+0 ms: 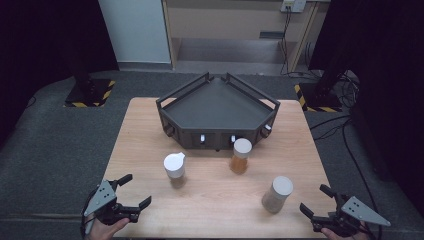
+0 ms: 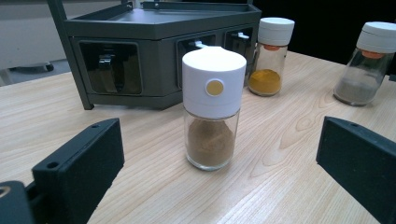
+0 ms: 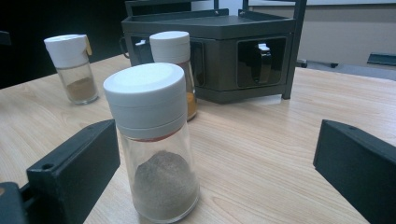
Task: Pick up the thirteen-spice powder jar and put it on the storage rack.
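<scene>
1. Dark grey corner rack [image 1: 218, 112] at counter's far middle, top tray bare.
2. Wooden counter [image 1: 150, 130] on grey floor mat.
3. Hazard-striped stand bases [image 1: 90, 92] on floor, far left and far right.

Three jars [image 1: 240, 155] stand before the rack [image 1: 216, 107] on the table [image 1: 140, 145].

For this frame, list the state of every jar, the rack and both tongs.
Brown spice jar: upright on the table, lid on, about a third full, untouched.
Yellow spice jar: upright just in front of the rack, lid on, untouched.
Grey spice jar: upright, lid on, untouched.
Rack: top tray bare; nothing can be made out in its front slots.
Left tongs: open, holding nothing.
Right tongs: open, holding nothing.
</scene>
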